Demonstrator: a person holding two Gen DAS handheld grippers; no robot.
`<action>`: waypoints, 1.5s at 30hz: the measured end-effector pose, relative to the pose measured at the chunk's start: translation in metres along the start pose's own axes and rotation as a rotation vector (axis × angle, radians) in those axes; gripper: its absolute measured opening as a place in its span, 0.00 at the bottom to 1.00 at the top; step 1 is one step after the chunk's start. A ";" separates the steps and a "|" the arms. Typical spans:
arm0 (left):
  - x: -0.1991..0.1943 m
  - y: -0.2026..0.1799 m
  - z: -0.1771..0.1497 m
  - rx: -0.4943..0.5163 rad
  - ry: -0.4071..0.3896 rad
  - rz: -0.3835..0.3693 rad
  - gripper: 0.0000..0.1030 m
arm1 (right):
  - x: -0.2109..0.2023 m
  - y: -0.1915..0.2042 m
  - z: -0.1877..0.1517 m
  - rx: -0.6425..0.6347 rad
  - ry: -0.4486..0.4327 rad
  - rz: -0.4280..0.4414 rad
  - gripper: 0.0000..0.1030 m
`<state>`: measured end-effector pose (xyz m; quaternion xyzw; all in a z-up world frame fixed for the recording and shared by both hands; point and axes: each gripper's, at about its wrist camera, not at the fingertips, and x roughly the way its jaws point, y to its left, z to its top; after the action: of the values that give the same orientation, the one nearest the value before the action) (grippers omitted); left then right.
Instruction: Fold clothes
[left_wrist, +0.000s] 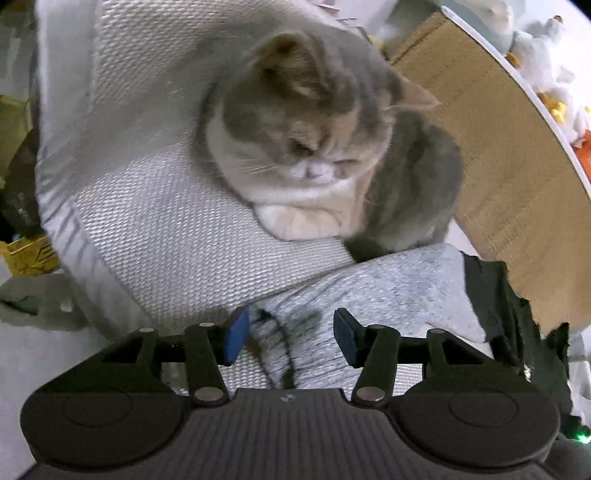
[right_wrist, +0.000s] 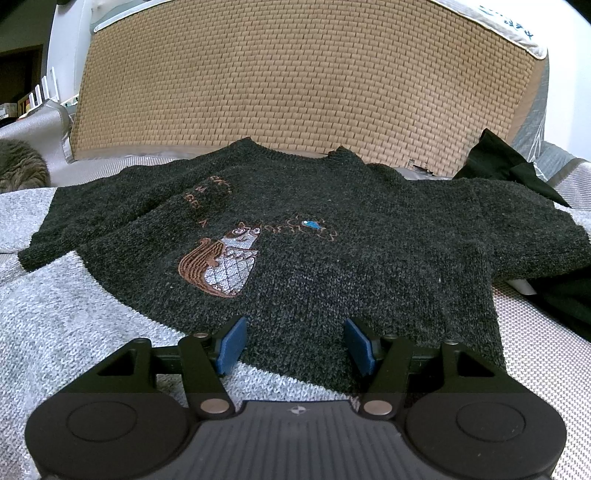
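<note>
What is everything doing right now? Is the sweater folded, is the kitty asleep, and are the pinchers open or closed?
Dark sweater: spread flat, face up, not folded.
Grey garment: lying rumpled, not held.
Black cloth: crumpled in a heap.
Cat: sitting up, head bowed; eyes too blurred to tell.
Left gripper: open, over the grey garment.
Right gripper: open, at the sweater's hem.

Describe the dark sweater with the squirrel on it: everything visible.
The dark sweater is a charcoal, fuzzy-looking knit with a ribbed neckline. It lies spread flat, front up, neck toward the woven mat, both sleeves out sideways. An embroidered brown and silver squirrel, brown lettering and a small blue fish mark the chest. It rests on a light grey knit; its hem lies between the open right gripper's jaws.
</note>
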<state>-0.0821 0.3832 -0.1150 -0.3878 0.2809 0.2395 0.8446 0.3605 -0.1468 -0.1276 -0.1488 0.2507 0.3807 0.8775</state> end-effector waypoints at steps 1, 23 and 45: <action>0.000 0.004 -0.001 -0.019 0.005 -0.002 0.55 | 0.000 0.000 0.000 0.001 0.000 0.000 0.61; 0.012 -0.003 0.002 -0.175 -0.066 -0.111 0.22 | -0.001 0.001 0.002 0.004 0.002 -0.004 0.62; -0.016 -0.040 0.019 0.226 -0.218 0.073 0.08 | -0.001 -0.001 0.004 0.014 0.010 0.005 0.62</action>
<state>-0.0632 0.3720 -0.0735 -0.2517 0.2264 0.2776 0.8991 0.3621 -0.1461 -0.1241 -0.1441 0.2578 0.3804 0.8764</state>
